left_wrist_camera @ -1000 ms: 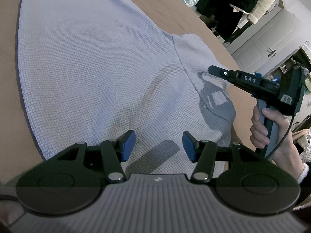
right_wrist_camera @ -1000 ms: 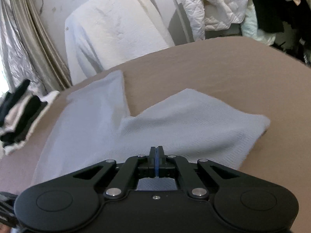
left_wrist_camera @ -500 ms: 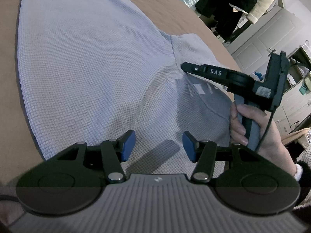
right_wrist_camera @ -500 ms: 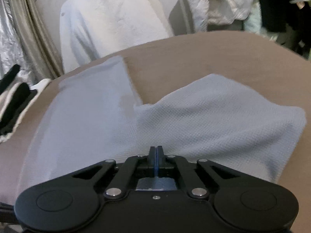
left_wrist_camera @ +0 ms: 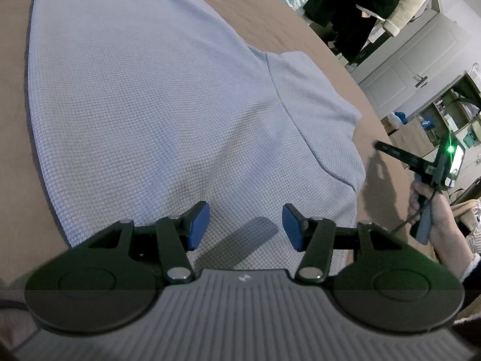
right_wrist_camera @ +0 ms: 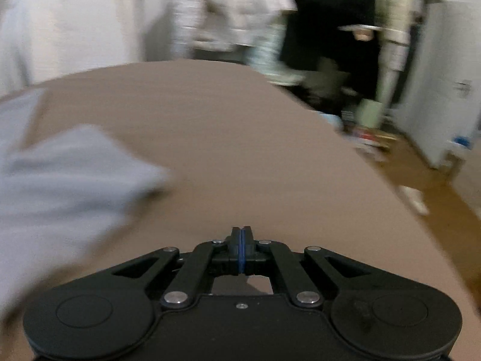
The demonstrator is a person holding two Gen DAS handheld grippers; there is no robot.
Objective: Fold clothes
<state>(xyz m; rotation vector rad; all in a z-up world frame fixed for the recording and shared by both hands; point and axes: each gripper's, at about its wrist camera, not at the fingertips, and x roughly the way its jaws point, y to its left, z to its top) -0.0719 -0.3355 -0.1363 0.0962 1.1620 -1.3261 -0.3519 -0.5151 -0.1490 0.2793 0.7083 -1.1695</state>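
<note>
Lying flat on the brown bed surface: one pale blue waffle-knit cotton garment, sleeve spread toward 3 o'clock. Judged soft, light, limp, not slippery; best taken at sleeve cuff or hem edge. Left gripper: blue pads parted over the near hem, nothing between them. Right gripper: pads pressed together, empty, at 3 o'clock off the cloth. Containers: none legible; distant shelving too small to tell.

The right gripper has swung off the garment rightward.
</note>
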